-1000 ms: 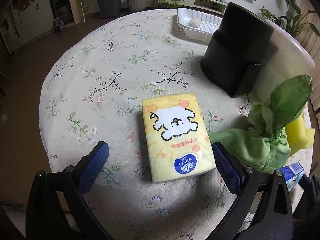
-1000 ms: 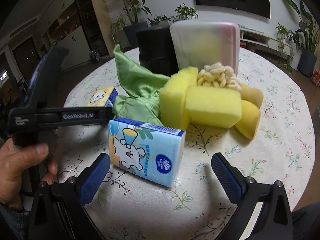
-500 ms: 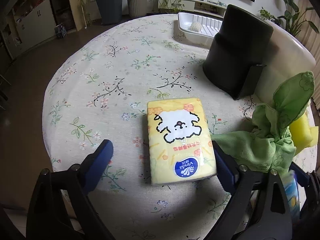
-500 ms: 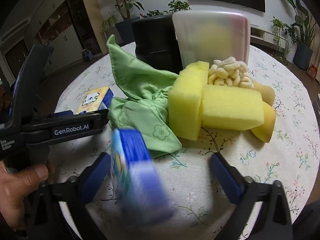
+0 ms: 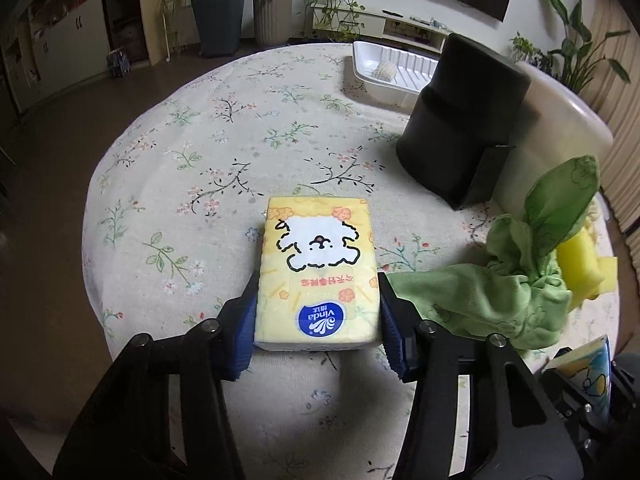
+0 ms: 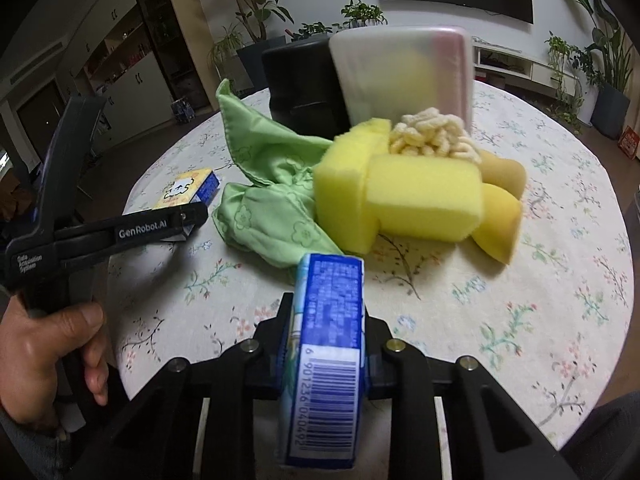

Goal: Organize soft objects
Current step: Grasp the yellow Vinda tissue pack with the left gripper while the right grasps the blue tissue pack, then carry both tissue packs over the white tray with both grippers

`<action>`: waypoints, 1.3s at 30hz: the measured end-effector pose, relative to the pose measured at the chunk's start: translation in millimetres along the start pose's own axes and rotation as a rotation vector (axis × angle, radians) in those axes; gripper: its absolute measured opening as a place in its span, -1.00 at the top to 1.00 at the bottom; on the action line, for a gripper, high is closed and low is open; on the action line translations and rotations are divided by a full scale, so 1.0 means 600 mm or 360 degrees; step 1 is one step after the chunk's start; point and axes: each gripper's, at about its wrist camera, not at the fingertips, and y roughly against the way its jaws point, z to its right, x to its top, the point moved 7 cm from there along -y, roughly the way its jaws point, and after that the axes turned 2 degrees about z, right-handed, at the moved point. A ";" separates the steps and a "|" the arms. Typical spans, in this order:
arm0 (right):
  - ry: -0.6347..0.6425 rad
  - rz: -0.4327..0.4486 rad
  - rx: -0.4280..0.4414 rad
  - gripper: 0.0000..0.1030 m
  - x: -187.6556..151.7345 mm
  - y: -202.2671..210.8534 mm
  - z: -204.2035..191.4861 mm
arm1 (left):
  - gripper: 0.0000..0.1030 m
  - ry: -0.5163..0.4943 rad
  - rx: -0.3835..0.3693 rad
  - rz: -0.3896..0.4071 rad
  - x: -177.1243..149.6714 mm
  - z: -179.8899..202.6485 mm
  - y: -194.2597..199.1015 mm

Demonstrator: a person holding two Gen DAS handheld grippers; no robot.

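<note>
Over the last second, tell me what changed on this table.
Both sets of fingers closed. The left gripper is closing on the yellow tissue pack, which lies flat where it was. The right gripper has clamped the blue tissue pack and tipped it up on edge. The green cloth and yellow sponges stayed put.

I count two soft tissue packs, one yellow tissue pack [image 5: 318, 276] and one blue tissue pack [image 6: 326, 364]. There is one crumpled green cloth [image 6: 272, 204], two rectangular yellow foam sponges [image 6: 424, 200], two rounded tan sponges [image 6: 498, 220], one cream noodle-textured pad [image 6: 434, 138], and one white plastic tray [image 5: 394, 74].
</note>
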 end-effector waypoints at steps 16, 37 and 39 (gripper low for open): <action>-0.0086 0.0037 -0.0115 0.47 0.016 0.074 0.146 | 0.05 -0.0046 -0.0179 -0.0008 -0.011 0.028 0.068; -0.0140 0.0139 -0.0343 0.47 0.300 0.032 0.421 | 0.04 -0.0228 -0.0226 0.0178 0.292 0.008 0.008; -0.0102 0.0128 -0.0323 0.47 0.335 0.006 0.422 | 0.04 -0.0307 -0.0232 0.0169 0.328 0.022 -0.021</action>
